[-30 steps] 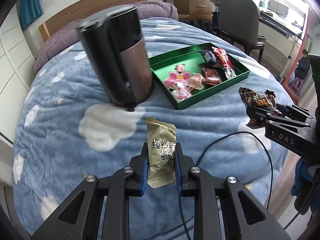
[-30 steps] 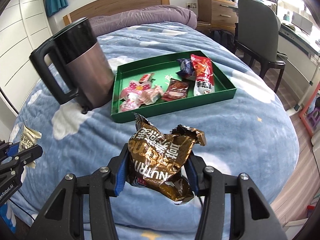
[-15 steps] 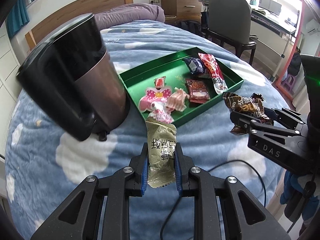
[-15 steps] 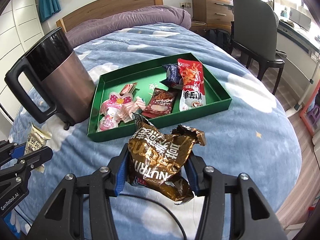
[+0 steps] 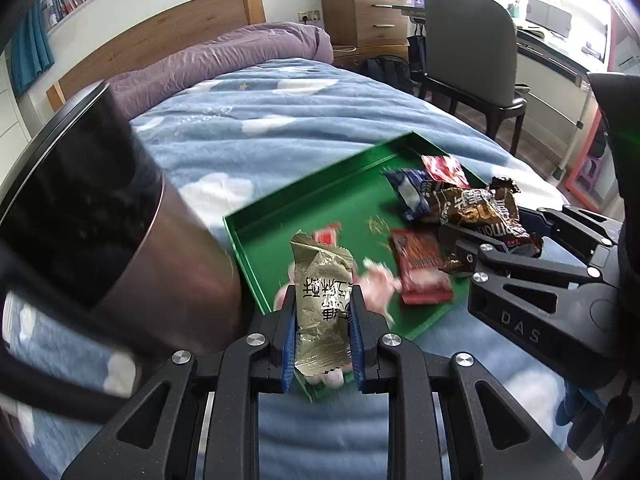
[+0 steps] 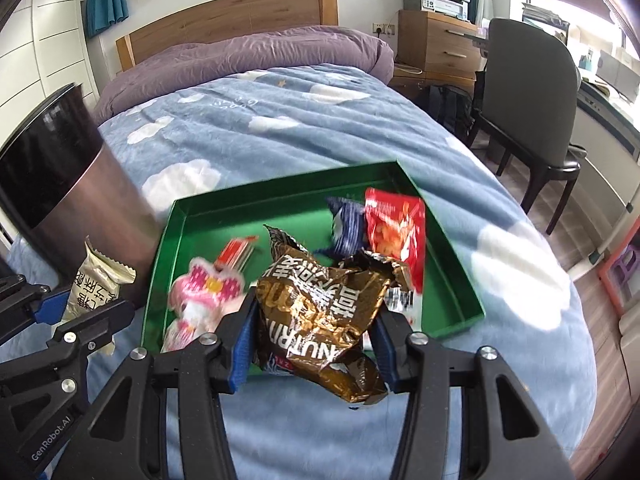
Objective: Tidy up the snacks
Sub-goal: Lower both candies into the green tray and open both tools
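While we held both grippers over the near edge of the green tray (image 6: pixel 452 236) on the bed (image 6: pixel 280 128), the left gripper (image 5: pixel 322 316) had its fingers nearly closed, pinching a beige packet (image 5: pixel 322 300). Our right gripper (image 6: pixel 314 328) had its fingers half open, clamped on a crumpled brown wrapper (image 6: pixel 320 304). A dark kettle (image 5: pixel 120 220) stood just left of the tray.

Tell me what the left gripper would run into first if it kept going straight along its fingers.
Probably the green tray: the left gripper, shut on the olive snack packet, points down at the tray's near corner, where the pink wrapped sweets lie. Blur leaves depth uncertain.
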